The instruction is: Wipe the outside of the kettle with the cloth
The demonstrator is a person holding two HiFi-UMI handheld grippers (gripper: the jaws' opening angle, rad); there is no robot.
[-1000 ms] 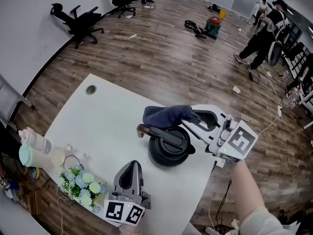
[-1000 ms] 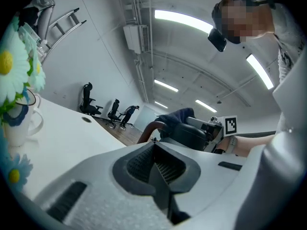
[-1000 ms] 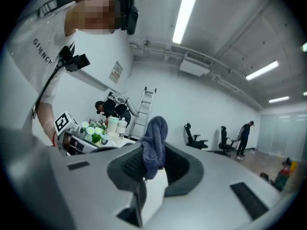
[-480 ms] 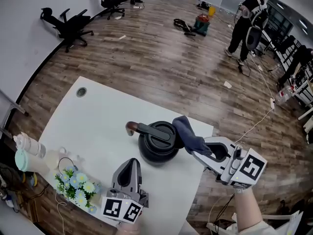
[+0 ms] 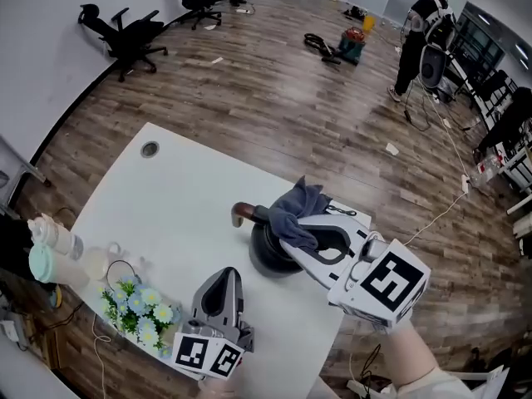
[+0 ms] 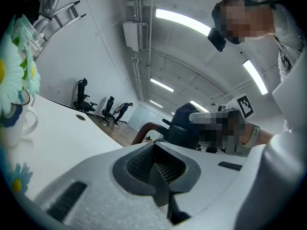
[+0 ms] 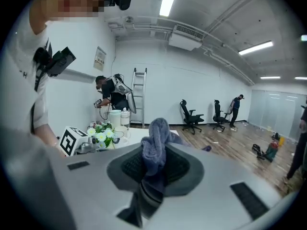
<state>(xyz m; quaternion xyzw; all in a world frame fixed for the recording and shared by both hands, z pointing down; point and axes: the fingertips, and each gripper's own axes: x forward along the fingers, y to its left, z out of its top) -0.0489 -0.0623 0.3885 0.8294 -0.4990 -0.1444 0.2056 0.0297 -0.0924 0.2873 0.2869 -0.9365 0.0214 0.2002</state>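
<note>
The black round kettle (image 5: 268, 260) stands on the white desk (image 5: 179, 202), close to its far-right edge. A brown-tipped part (image 5: 241, 215) sticks out on its left side. What is inside the kettle cannot be seen from here.

The right hand-held gripper (image 5: 293, 238) hangs right over the kettle's top, jaws clamped on a crumpled blue-grey cloth (image 5: 301, 209). The cloth bunches up above the jaw tips, with a strip of it trailing back between them in the right gripper view (image 7: 156, 150). It sits over the kettle's upper right side; whether it actually presses on the shell I cannot tell.

The left hand-held gripper (image 5: 224, 279) rests low on the desk, nearer the person than the kettle. Its jaws are closed together with nothing between them (image 6: 160, 174), and it points towards the kettle (image 6: 181, 128).

Well to the left of the kettle, a white mug (image 6: 13, 124) holds a bunch of white and yellow daisy-like flowers (image 5: 137, 310). Further left, at the desk's edge, stand a white bottle (image 5: 55, 233) and a container with a mint-green lid (image 5: 41, 264); their contents are not visible.
</note>
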